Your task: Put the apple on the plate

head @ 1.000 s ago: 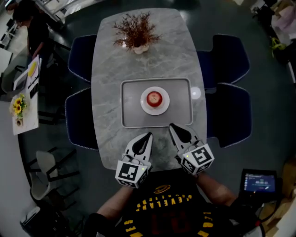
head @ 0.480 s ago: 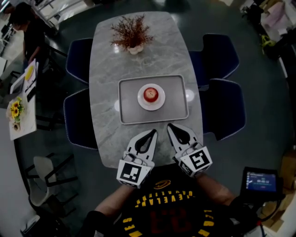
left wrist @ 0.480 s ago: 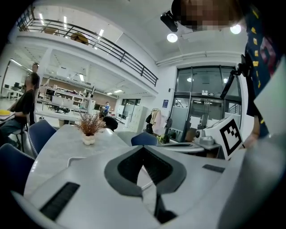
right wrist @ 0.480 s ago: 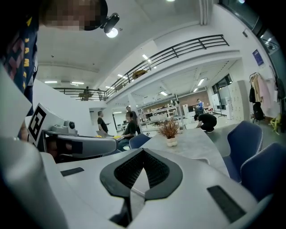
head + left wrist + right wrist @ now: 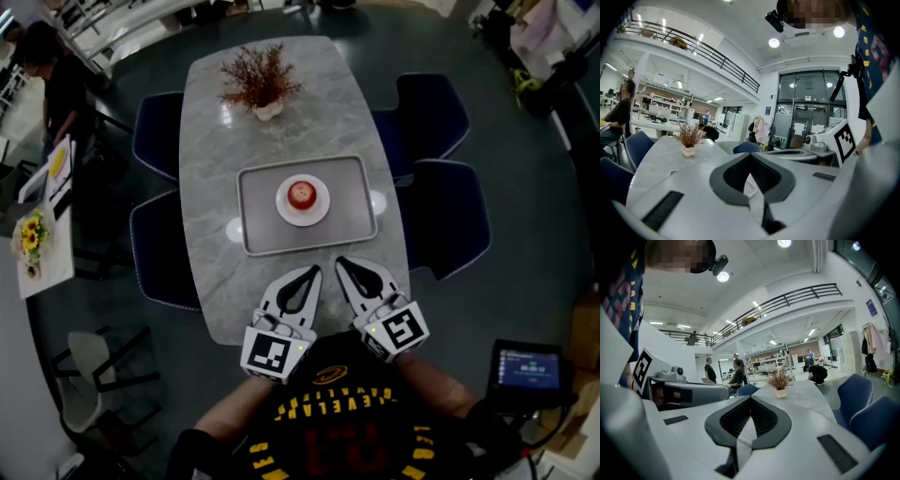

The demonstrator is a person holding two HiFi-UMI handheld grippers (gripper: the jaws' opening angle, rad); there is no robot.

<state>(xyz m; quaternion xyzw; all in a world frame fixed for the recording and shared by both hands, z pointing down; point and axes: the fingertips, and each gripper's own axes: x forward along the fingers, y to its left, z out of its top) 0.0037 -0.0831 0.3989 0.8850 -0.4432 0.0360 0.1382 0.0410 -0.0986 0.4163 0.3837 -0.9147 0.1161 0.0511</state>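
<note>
A red apple (image 5: pixel 301 194) rests on a small white plate (image 5: pixel 317 212) in the middle of a grey tray (image 5: pixel 352 202) on the marble table (image 5: pixel 281 131). My left gripper (image 5: pixel 315 272) and right gripper (image 5: pixel 339 262) hover side by side over the table's near edge, just short of the tray. Both are shut with nothing between the jaws. In the left gripper view the left gripper (image 5: pixel 751 156) has its tips pressed together, and the right gripper (image 5: pixel 750 399) looks the same in its own view. In both gripper views the jaws hide the apple.
A dried plant in a white pot (image 5: pixel 258 84) stands at the table's far end. Dark blue chairs flank the table at left (image 5: pixel 159 248) and right (image 5: pixel 445 220). A person (image 5: pixel 47 66) stands by a side table with yellow flowers (image 5: pixel 33 230). A small screen (image 5: pixel 528 368) glows at lower right.
The head view has drifted, so the table sits slightly higher and further left. The left gripper's tip has swung a little toward the right gripper. The apple stays on the plate.
</note>
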